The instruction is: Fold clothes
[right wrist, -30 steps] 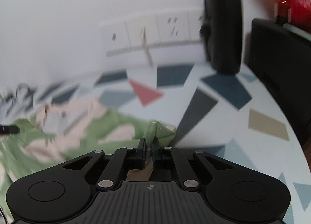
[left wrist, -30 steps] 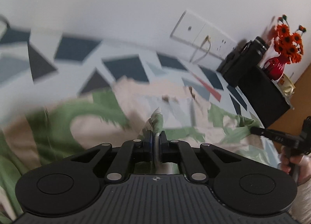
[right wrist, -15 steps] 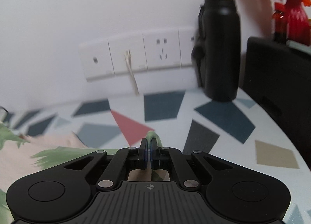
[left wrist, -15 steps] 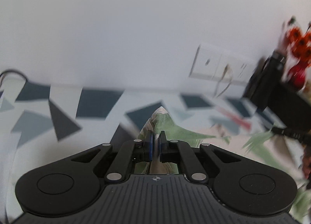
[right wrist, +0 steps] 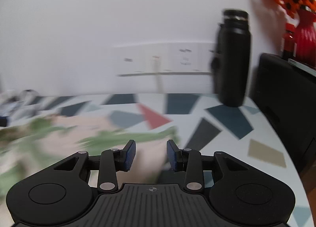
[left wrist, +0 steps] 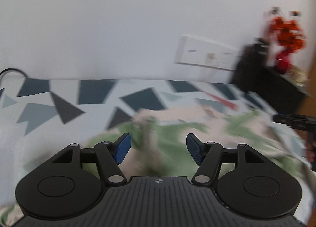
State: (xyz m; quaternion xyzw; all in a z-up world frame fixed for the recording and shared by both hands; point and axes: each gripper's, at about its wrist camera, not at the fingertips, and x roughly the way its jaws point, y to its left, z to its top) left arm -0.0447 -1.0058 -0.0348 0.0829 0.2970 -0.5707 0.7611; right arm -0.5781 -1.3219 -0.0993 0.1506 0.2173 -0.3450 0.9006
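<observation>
Patterned tablecloth [left wrist: 39, 108]; blurred garment [left wrist: 167, 134] beneath both gaping, empty tongs [left wrist: 158, 148] [right wrist: 151, 155].

Even, soft indoor light, no glare; heavy motion blur on garment [left wrist: 173, 134] and wall sockets [right wrist: 169, 59]; fisheye bending, dark corners.

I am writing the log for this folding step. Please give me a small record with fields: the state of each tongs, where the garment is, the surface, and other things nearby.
left tongs: open, nothing between the fingers
right tongs: open, nothing between the fingers
garment: green and beige cloth, lying on the table, blurred
table: white cover with dark, grey and red shapes
black bottle: upright near the wall
wall sockets: behind the table, one cable plugged in
red vase: with orange flowers, on a black box
</observation>
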